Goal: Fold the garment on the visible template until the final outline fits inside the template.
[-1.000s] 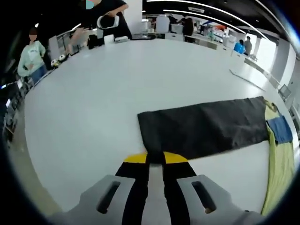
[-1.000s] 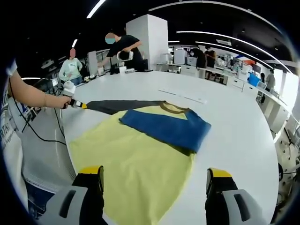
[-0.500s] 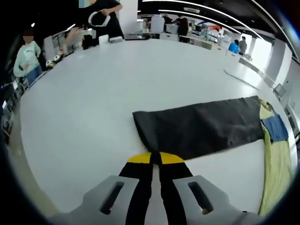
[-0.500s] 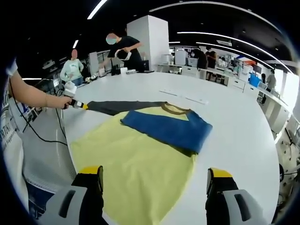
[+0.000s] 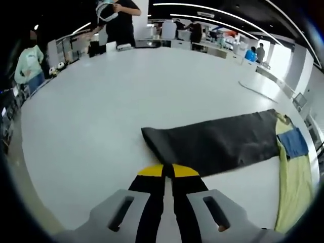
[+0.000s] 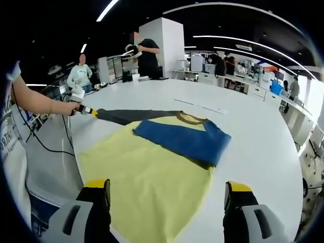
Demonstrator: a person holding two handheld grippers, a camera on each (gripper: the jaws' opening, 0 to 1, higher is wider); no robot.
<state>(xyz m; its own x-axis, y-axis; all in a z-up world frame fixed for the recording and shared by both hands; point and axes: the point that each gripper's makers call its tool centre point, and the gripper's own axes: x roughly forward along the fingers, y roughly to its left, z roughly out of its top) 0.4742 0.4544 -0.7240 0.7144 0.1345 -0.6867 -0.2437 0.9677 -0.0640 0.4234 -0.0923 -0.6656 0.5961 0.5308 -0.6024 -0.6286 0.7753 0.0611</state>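
The garment [image 6: 152, 172], a yellow shirt with one blue sleeve [image 6: 182, 139] already folded across its chest, lies flat on the white table [image 6: 253, 131]. Its dark sleeve [image 5: 212, 144] is stretched straight out to the side, and the left gripper [image 5: 167, 171] is clenched on the cuff, apparently to hold it taut for folding over the body (the blue one suggests the pattern). In the right gripper view that gripper sits at the sleeve's far tip [image 6: 90, 111], held by a hand [image 6: 63, 108]. The right gripper [image 6: 167, 190] hovers released over the yellow hem, jaws wide apart, gripping nothing. The template outline I cannot make out under the cloth.
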